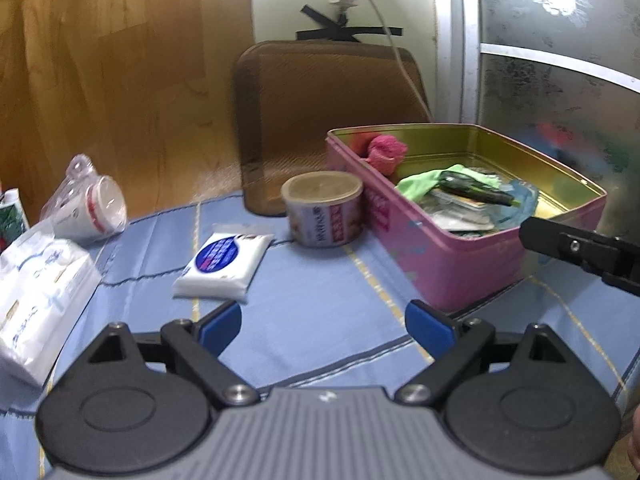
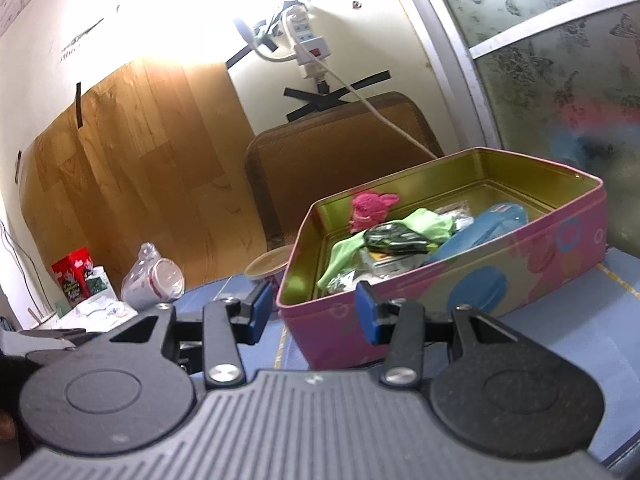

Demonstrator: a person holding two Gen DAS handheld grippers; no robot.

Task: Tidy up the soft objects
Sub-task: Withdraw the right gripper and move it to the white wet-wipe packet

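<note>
A pink tin box [image 1: 452, 268] with a gold inside stands on the blue cloth at the right; it also shows in the right wrist view [image 2: 480, 280]. In it lie a pink cloth [image 1: 386, 151], a green cloth [image 1: 428, 182] and a dark object [image 1: 476, 190]. A small white tissue pack [image 1: 224, 264] lies flat ahead of my left gripper [image 1: 322, 330], which is open and empty above the cloth. My right gripper [image 2: 312, 312] is open and empty, just in front of the box's near corner. Its arm shows at the left view's right edge [image 1: 580, 252].
A round can with a beige lid [image 1: 322, 208] stands beside the box's left end. A large tissue pack [image 1: 36, 292] and a bagged white cup [image 1: 90, 208] lie at the left. A brown cushion [image 1: 332, 116] leans on the wall behind. A red carton [image 2: 74, 276] stands far left.
</note>
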